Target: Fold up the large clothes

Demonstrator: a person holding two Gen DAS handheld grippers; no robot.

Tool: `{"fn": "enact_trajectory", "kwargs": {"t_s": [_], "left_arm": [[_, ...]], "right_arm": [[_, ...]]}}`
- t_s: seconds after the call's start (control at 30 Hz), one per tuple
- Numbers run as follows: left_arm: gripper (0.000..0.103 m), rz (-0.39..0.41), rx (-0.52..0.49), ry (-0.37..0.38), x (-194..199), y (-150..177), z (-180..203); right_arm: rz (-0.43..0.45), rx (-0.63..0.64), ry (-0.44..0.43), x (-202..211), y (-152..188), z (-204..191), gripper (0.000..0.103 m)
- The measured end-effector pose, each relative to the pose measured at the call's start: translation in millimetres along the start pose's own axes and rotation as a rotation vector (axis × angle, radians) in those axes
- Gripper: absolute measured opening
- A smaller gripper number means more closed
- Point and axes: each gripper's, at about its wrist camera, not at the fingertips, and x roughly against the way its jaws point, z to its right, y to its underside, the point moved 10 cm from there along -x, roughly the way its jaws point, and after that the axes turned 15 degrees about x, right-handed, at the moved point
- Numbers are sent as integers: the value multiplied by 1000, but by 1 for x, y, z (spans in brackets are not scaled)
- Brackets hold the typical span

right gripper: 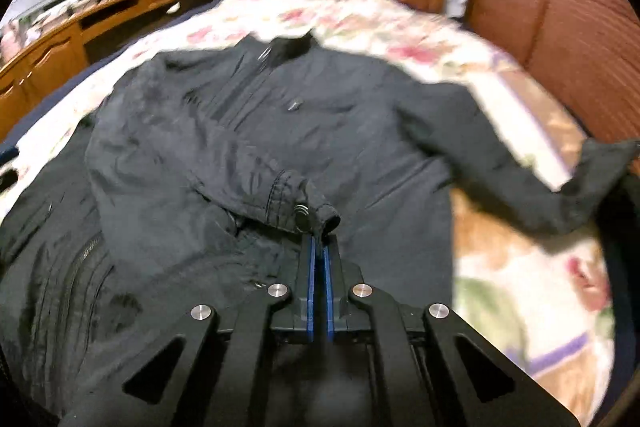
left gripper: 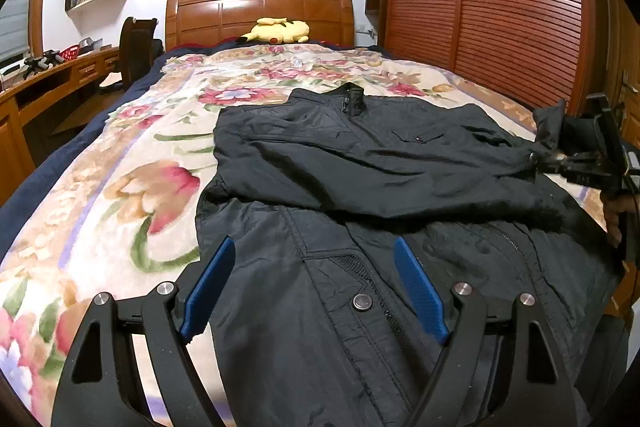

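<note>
Right wrist view: our right gripper (right gripper: 320, 239) had clamped its jaws on the cuff (right gripper: 316, 217) of the jacket (left gripper: 360, 163) spread on the bed (left gripper: 120, 187); our left gripper (left gripper: 316, 279) hung open over its hem

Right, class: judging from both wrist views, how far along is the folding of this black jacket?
Done: one sleeve lies folded across the chest of the jacket. In hand: the right gripper is shut on that sleeve's cuff; the left gripper hangs open over the lower front. Left: the other sleeve lies spread out on the floral blanket, and the body is not yet folded.
</note>
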Motion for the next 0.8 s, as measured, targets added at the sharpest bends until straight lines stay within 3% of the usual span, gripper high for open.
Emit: {"fn": "enact_trajectory", "kwargs": {"t_s": [0.1,0.27,0.4,0.43,0.67,0.8], "left_arm": [[82,-1,5,4,0,0,-1],[82,2,8,12,2,-2,-1],[82,27,0,30,13,-9,4],[82,34,-1,35,17,-11,5],[83,46,-38,47,37,-23,20],[97,46,-80,33,42,-24,33]], "right_arm": [[-9,-2,129,9,1,14,3],[-29,17,152,7,3,6,8],[5,-4,147,20,0,1,54],[23,-9,132,22,-5,2,58],[73,37,14,35,0,-22,58],[68,82,-65,31,8,-39,47]]}}
